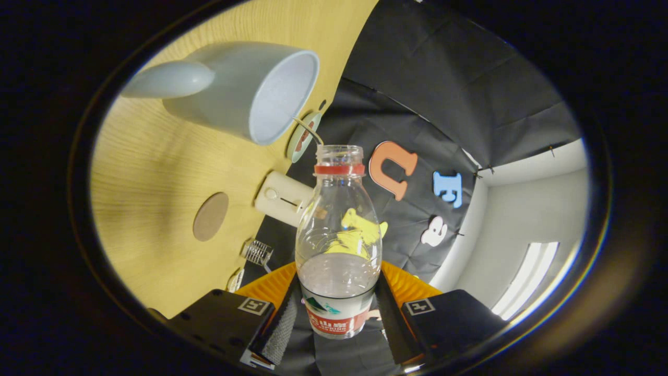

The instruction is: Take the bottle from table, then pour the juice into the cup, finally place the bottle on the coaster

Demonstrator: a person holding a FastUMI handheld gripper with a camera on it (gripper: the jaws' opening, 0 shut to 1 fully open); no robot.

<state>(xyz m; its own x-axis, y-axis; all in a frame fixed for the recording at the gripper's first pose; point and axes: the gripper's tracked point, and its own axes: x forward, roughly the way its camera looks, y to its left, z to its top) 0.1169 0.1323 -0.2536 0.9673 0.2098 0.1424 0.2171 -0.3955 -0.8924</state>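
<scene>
My gripper (336, 308) is shut on a clear plastic bottle (338, 230), with a finger pressed against each side of its labelled base. The bottle has a red neck ring and an uncapped mouth, and its lower part looks cloudy grey. The whole view is rolled, so the wooden table (151, 172) stands like a wall beside the bottle. A pale blue-grey cup (245, 89) with a handle rests on that table, its open mouth just beyond and beside the bottle's mouth. A thin curved strand runs from the bottle's mouth toward the cup's rim. A round brown coaster (210, 216) lies on the table beside the bottle's body.
A cream-coloured block (282, 197) sits at the table's edge next to the bottle's shoulder. A small round greenish disc (302, 137) lies near the cup's rim. A little metal wire piece (257, 252) is close to the fingers. Black cloth and a white wall lie beyond.
</scene>
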